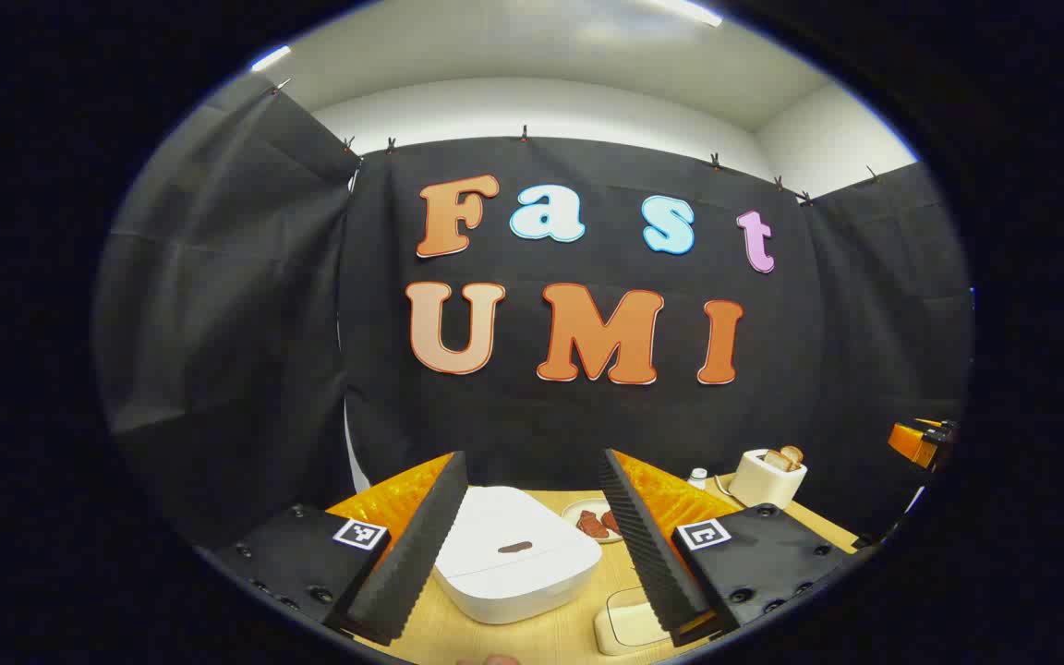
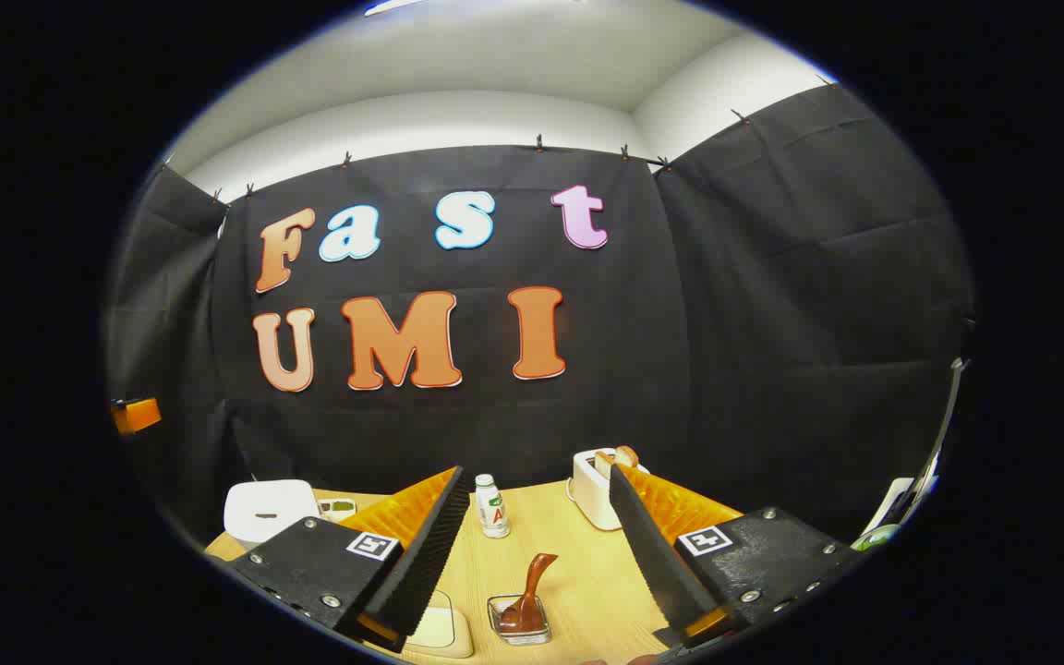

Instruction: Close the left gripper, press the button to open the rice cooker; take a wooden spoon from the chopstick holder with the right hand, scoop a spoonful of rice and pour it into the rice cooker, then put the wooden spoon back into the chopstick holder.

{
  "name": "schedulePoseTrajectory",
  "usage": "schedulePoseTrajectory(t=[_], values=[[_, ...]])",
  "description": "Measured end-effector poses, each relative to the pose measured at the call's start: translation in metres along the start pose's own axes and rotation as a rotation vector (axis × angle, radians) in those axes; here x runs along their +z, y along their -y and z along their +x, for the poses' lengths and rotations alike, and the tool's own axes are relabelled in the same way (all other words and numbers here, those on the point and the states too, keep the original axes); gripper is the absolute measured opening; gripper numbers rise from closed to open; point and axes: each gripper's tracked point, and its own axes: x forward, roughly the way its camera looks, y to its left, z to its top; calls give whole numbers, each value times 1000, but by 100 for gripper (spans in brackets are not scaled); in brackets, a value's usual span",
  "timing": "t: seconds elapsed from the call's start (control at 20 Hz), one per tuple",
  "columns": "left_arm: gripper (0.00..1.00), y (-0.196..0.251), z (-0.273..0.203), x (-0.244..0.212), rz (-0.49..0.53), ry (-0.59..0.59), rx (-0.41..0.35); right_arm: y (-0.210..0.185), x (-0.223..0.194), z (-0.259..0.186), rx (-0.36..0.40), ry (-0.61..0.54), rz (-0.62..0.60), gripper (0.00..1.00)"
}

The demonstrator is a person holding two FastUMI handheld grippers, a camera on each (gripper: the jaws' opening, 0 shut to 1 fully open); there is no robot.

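A pale wooden table [image 2: 578, 563] fills the near ground of a booth hung with black cloth under a white ceiling.

In the left gripper view, the left gripper [image 1: 532, 554] hangs with jaws wide and nothing between them, framing one white rice cooker [image 1: 513, 554], lid down, with a dark oval mark on top. A cream container [image 1: 629, 623] near its right is partly hidden by a finger, so its contents cannot be made out. Farther off sit one plate [image 1: 592, 517] of reddish food, one small bottle [image 1: 698, 477] and one toaster [image 1: 769, 476] holding bread.

In the right gripper view, the right gripper [image 2: 537, 554] also hangs with jaws wide and empty. One wooden spoon [image 2: 530, 596] stands tilted in a small clear holder [image 2: 519, 621] near the front edge. The far bottle's label is too small to read.
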Motion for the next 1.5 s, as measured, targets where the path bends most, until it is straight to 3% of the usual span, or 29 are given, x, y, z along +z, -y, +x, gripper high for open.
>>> schedulePoseTrajectory(t=[0.2,0.25,0.35,0.4,0.45,0.5,0.55,1.05,1.15,1.2,1.3,1.35,1.4,1.45,1.5], values=[[98,-11,-6,-3,-7,-1,26,-7,4,6,29,-1,-32,94],[99,-14,-6,1,-4,9,41,-7,5,8,30,-2,-37,99],[99,-19,-7,8,8,33,70,-5,7,10,29,1,-40,94],[99,-21,-4,11,19,40,84,-4,4,11,28,-9,-41,99],[99,-21,0,12,35,43,95,-5,1,11,33,-20,-44,94],[99,-22,4,11,45,45,102,-6,0,11,38,-22,-49,99],[99,-20,8,11,47,41,103,-4,0,12,36,-21,-56,94],[99,-19,18,2,29,2,86,-11,4,30,45,-16,-44,94],[71,-23,20,-1,25,-10,90,-17,2,32,59,-19,-45,95],[72,-24,22,-3,25,-15,84,-19,0,32,64,-22,-47,95],[49,-27,23,-2,44,-13,97,-21,-2,35,66,-26,-55,95],[30,-30,11,8,50,4,111,-22,-3,36,68,-30,-59,95],[19,-39,22,7,61,23,149,-23,-5,36,71,-34,-60,94],[6,-36,20,10,59,30,138,-24,-5,37,73,-34,-59,95],[7,-32,24,8,50,27,123,-23,-4,38,72,-33,-58,95]])
